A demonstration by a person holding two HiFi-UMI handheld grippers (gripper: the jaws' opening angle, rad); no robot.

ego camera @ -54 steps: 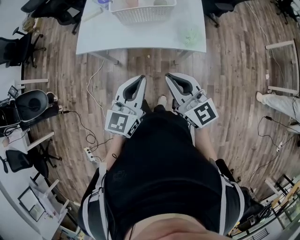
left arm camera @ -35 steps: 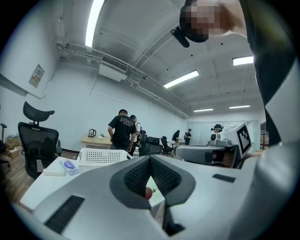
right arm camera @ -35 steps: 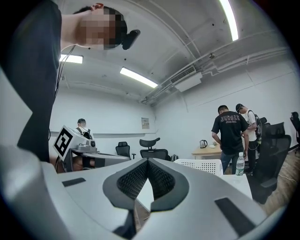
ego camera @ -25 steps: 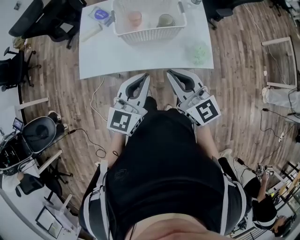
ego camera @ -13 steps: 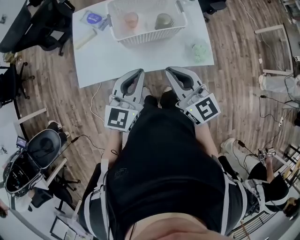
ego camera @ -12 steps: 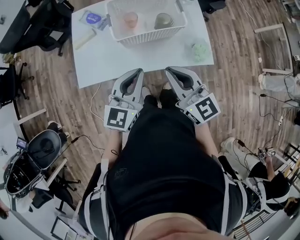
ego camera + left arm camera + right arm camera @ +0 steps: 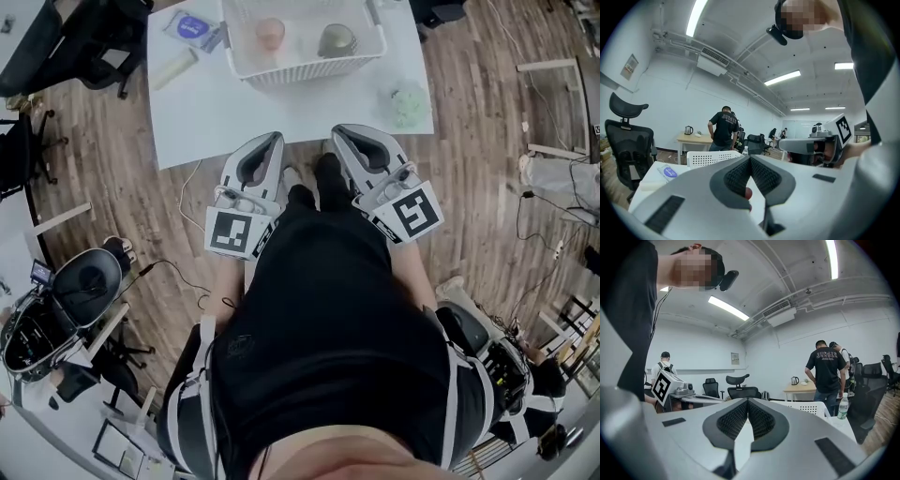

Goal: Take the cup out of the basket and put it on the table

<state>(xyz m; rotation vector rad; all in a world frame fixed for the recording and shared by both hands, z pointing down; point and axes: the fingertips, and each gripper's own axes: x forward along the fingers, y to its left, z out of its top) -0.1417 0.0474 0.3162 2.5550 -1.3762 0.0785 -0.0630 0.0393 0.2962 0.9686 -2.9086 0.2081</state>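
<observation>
L gripper point(image 7: 266, 141) & R gripper point(image 7: 341, 131) both closed tight, empty, near surface point(image 7: 281, 112) edge. Pink cup point(image 7: 270, 32) in basket point(image 7: 309, 73), top of frame.

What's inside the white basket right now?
In the head view, the white basket holds two cups: a pink cup on the left and a grey-green cup on the right. Its far end runs out of frame, so anything there is unseen.

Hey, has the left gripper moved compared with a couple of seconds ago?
Yes. The left gripper has come forward: its tips now reach the near edge of the white table, where earlier they stopped well short of it.
</observation>
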